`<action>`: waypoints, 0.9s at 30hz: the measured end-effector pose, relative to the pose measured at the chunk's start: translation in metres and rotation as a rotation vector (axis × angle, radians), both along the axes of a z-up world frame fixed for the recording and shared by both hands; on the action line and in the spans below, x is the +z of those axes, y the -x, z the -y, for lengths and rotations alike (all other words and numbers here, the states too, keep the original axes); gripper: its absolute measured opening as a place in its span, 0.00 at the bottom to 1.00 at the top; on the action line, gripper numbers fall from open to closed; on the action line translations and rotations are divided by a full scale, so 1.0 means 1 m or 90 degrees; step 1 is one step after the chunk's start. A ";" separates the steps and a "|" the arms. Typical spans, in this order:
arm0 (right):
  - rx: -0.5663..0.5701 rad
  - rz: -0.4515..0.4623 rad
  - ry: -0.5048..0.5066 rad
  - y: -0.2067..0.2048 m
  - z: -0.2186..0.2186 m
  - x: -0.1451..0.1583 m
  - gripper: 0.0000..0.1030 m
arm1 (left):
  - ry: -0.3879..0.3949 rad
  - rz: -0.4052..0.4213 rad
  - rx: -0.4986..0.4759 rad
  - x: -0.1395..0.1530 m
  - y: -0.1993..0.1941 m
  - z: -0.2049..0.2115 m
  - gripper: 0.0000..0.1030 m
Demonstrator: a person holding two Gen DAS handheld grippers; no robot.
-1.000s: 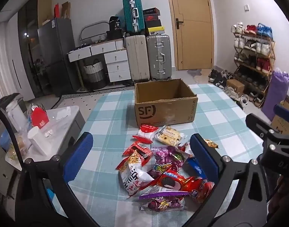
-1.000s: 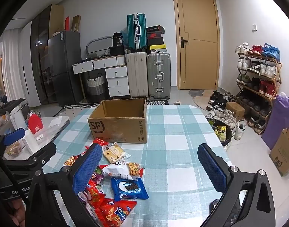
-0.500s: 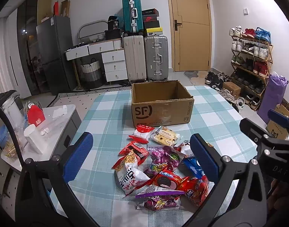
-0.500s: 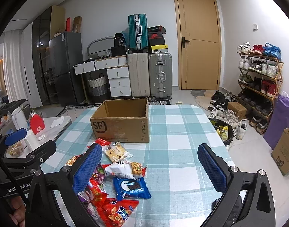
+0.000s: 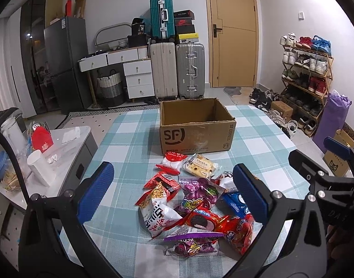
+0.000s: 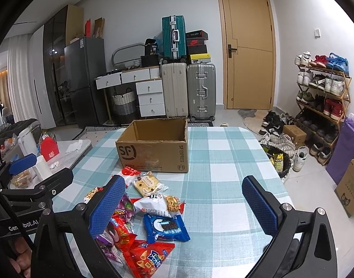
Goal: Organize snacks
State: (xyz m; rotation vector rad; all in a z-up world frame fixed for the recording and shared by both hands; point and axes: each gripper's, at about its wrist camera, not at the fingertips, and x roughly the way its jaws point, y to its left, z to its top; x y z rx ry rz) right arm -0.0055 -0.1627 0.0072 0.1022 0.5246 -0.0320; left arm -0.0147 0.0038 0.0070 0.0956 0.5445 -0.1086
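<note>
Left gripper (image 5: 173, 193) and right gripper (image 6: 185, 205) both spread wide, holding nothing; blue knurled pads (image 5: 96, 191) on black frames. Snack pile (image 5: 190, 199) sits loose on the teal-and-white checked tablecloth (image 6: 223, 162): crinkly foil packs, mostly red and purple, one blue cookie pack (image 6: 166, 228), one clear-wrapped cake (image 5: 200, 165). Open corrugated SF box (image 5: 195, 127) stands just behind the pile, inside looks empty.
</note>
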 end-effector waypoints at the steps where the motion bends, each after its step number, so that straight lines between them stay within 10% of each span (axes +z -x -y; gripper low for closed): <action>1: 0.000 0.000 0.000 0.000 0.000 0.000 1.00 | 0.000 0.000 -0.001 0.000 0.000 0.000 1.00; 27: 0.011 0.001 0.001 0.002 -0.001 -0.002 1.00 | 0.011 -0.018 0.009 -0.007 -0.003 -0.007 1.00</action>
